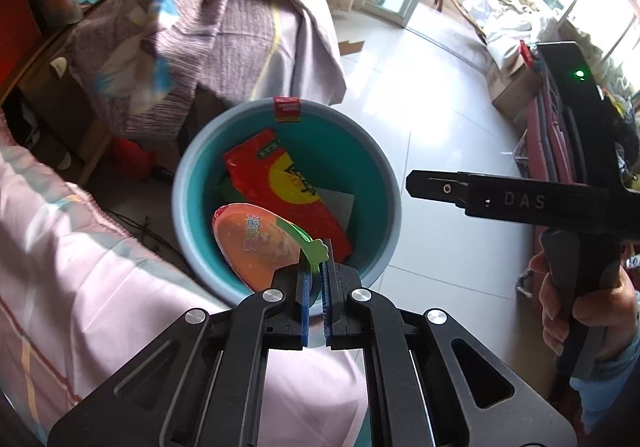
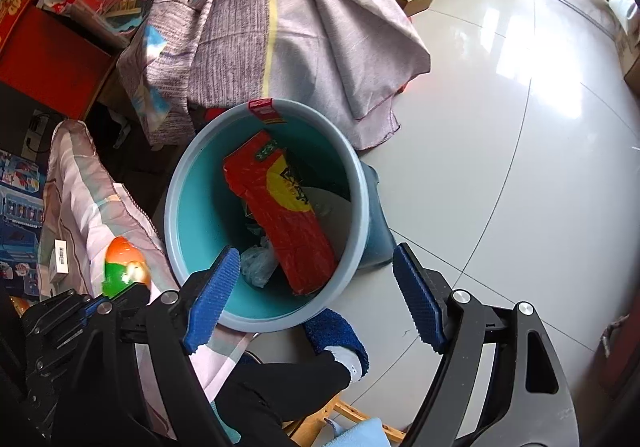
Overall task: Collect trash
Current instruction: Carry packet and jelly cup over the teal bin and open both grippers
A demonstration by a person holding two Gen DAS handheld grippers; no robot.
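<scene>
A teal bin (image 1: 188,167) stands on the floor, with a red and yellow packet (image 1: 280,187) leaning inside it. My left gripper (image 1: 316,267) is shut on the green tab of a round orange foil lid (image 1: 256,247), which hangs over the bin's near rim. In the right wrist view my right gripper (image 2: 316,299) is open above the near side of the bin (image 2: 176,187), with nothing between its blue pads (image 2: 216,295). Below it lie the red packet (image 2: 288,215) and a crumpled clear bag (image 2: 258,265). The orange lid (image 2: 120,259) shows at the lower left.
A purple-grey cloth (image 2: 280,35) drapes over furniture behind the bin. Pink bedding (image 1: 80,247) lies to the bin's left. White tiled floor (image 2: 500,127) spreads to the right. A foot in a blue slipper (image 2: 336,331) rests beside the bin. A hand (image 1: 560,307) grips the right tool.
</scene>
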